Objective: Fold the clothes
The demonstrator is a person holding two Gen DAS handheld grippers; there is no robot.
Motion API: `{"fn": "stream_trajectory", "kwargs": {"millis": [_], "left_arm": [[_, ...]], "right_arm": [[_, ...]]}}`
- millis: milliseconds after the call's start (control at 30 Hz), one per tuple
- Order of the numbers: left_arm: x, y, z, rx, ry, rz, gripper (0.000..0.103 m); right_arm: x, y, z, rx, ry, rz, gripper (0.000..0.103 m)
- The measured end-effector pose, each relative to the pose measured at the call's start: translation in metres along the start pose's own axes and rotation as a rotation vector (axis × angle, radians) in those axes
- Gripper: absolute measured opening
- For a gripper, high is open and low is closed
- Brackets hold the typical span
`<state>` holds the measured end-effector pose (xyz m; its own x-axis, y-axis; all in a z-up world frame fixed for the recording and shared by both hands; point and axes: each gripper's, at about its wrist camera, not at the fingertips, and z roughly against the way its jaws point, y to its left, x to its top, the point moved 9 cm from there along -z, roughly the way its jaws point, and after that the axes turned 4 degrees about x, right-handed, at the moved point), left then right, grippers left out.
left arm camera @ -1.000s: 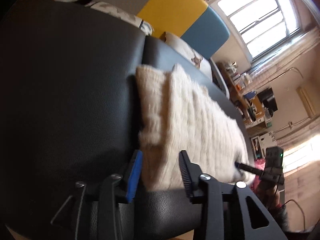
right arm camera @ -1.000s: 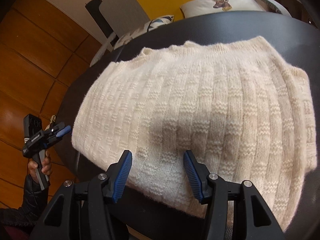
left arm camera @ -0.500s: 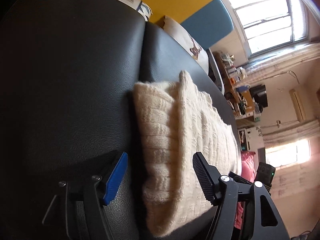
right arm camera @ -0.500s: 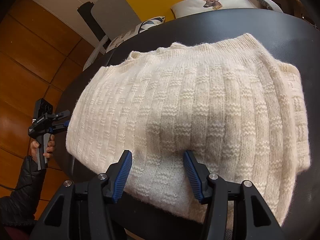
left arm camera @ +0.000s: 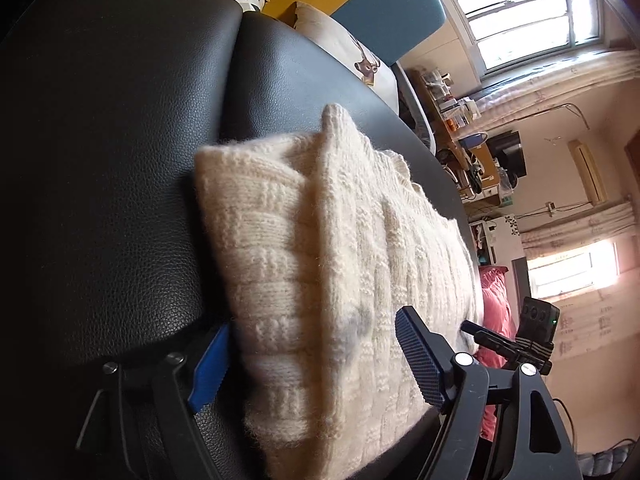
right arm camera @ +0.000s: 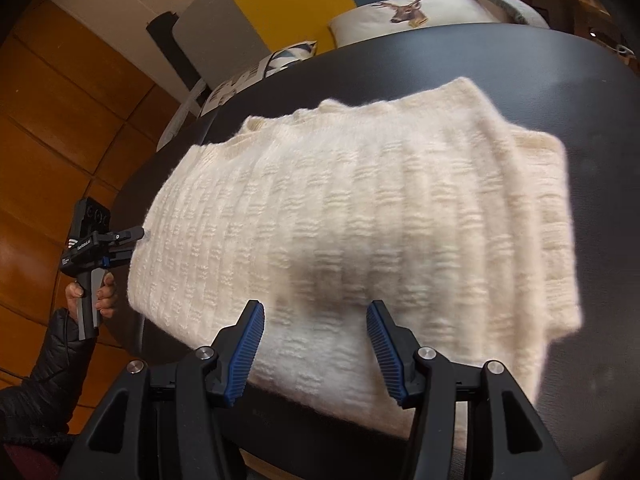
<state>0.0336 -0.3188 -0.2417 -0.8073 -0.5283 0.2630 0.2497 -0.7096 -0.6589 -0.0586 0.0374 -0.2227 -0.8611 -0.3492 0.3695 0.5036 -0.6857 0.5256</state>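
Observation:
A cream knitted sweater (right arm camera: 360, 216) lies folded on a black leather seat (right arm camera: 600, 92). It also shows in the left wrist view (left arm camera: 340, 264). My left gripper (left arm camera: 316, 360) is open, its jaws on either side of the sweater's near end; in the right wrist view it (right arm camera: 136, 236) sits at the sweater's left edge. My right gripper (right arm camera: 316, 348) is open just over the sweater's near edge, holding nothing. It shows in the left wrist view (left arm camera: 480, 332) at the sweater's far side.
A deer-print cushion (right arm camera: 408, 12) and a patterned cushion (right arm camera: 248, 76) lie at the back of the seat. Yellow, grey and teal panels stand behind. A cluttered desk (left arm camera: 472, 148) and a red cloth (left arm camera: 496, 304) lie beyond the seat's right edge.
My left gripper has moved in on the sweater's end and opened wider, so the sweater now lies between its jaws. My right gripper has stayed open at the near edge.

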Motion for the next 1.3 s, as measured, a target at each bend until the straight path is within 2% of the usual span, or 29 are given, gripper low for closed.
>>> {"fn": "stream_trajectory", "kwargs": {"millis": [67, 100, 133, 167, 267, 367, 400, 467, 733, 900, 1033, 1200, 1300], "left_arm": [[-0.001, 0.001, 0.001, -0.002, -0.013, 0.020, 0.069], [-0.001, 0.003, 0.000, 0.002, -0.015, 0.029, 0.053], [0.000, 0.005, 0.000, 0.006, -0.017, 0.039, 0.031], [0.000, 0.007, 0.000, 0.010, -0.019, 0.048, 0.028], [0.000, 0.005, -0.003, 0.026, -0.017, 0.029, 0.027], [0.000, -0.002, -0.005, 0.035, -0.015, 0.004, 0.023], [0.000, -0.003, -0.005, 0.043, -0.025, -0.002, 0.022], [0.002, -0.004, -0.002, 0.047, -0.055, 0.004, 0.020], [-0.002, -0.020, 0.023, -0.049, -0.160, 0.056, 0.018], [0.001, -0.039, 0.038, -0.106, -0.206, 0.077, 0.018], [0.007, -0.062, 0.046, -0.152, -0.237, 0.072, 0.017], [0.011, -0.096, 0.055, -0.226, -0.271, 0.089, 0.017], [0.016, -0.122, 0.053, -0.243, -0.277, 0.082, 0.017]], "right_arm": [[0.000, -0.011, 0.010, -0.021, -0.016, -0.018, 0.054], [-0.001, -0.017, 0.014, -0.038, -0.021, -0.026, 0.054], [-0.002, -0.023, 0.018, -0.059, -0.025, -0.027, 0.054], [-0.003, -0.029, 0.023, -0.086, -0.029, -0.021, 0.054], [-0.003, -0.049, 0.041, -0.169, -0.051, -0.003, 0.054], [-0.001, -0.053, 0.058, -0.194, -0.069, 0.054, 0.054], [-0.001, -0.054, 0.064, -0.202, -0.075, 0.074, 0.050], [0.004, -0.052, 0.066, -0.210, -0.073, 0.104, 0.049], [0.013, -0.051, 0.036, -0.218, 0.029, 0.209, 0.046], [0.012, -0.069, 0.023, -0.216, 0.093, 0.199, 0.041], [0.012, -0.078, 0.019, -0.181, 0.097, 0.184, 0.040], [0.012, -0.079, 0.013, -0.192, 0.092, 0.196, 0.040], [0.011, -0.079, 0.012, -0.191, 0.086, 0.194, 0.040]]}}
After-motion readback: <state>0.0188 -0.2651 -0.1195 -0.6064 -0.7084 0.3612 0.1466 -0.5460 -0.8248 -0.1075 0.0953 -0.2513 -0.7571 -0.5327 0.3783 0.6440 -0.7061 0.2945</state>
